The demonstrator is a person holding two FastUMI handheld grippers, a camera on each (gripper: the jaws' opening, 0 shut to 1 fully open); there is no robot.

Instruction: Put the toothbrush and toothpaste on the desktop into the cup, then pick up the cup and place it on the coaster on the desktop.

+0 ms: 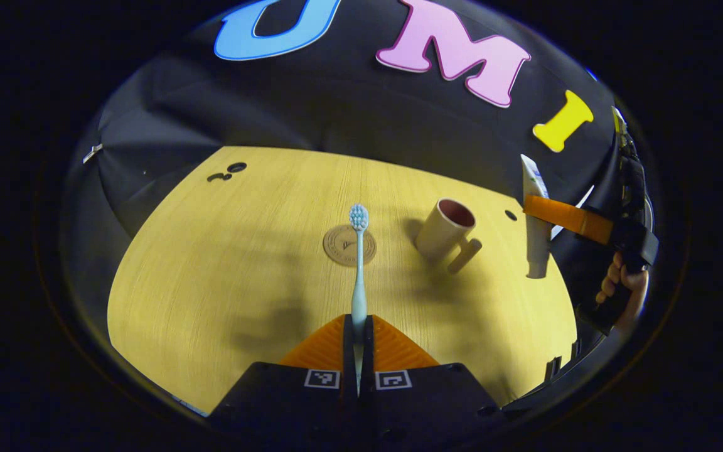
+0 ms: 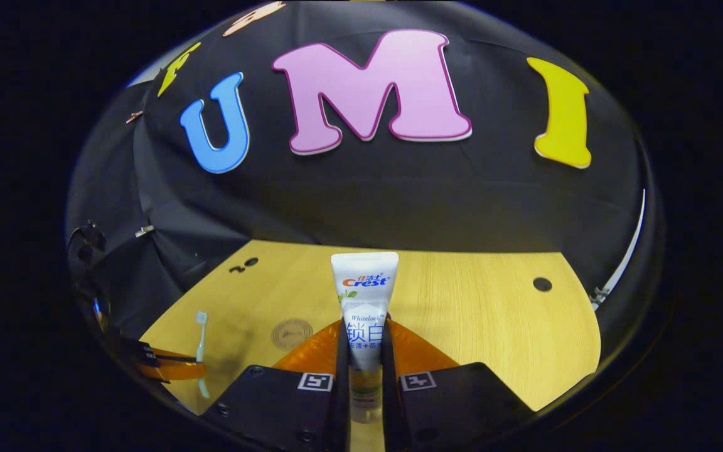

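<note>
Toothbrush [image 1: 359, 263] sits pinched by its lower handle between the closed fingers of the left tongs [image 1: 359, 326], its bristled head pointing straight ahead of them and lifted above the worktop [image 1: 211, 301]. Toothpaste [image 2: 364, 301] is clamped the same way in the right tongs [image 2: 364, 342], whose fingers press on both sides of the tube's middle; the flat crimped end stands up ahead of the fingers, and the cap end runs down between them, where it is hard to make out.

In the left gripper view the right tongs [image 1: 546, 216] show far off to the right with the tube hanging cap-down, a hand [image 1: 622, 285] gripping the handle behind them. The cup [image 1: 446, 231] stands upright ahead and to the right of the left tongs, mouth open, handle turned toward the camera, between the toothbrush and the hanging tube. The coaster [image 1: 349, 245] lies flat directly ahead of the left tongs, partly crossed by the toothbrush neck, just left of the cup and apart from it.

In the right gripper view the coaster [image 2: 292, 333] lies ahead and to the left, and the left tongs [image 2: 173, 367] with the toothbrush [image 2: 201, 351] sit at the far left, cut off by the view's rim.

Bare worktop spreads wide to the left of the left tongs and ahead-right of the right tongs, up to the far edge against the black wall cloth [image 2: 399, 201].
</note>
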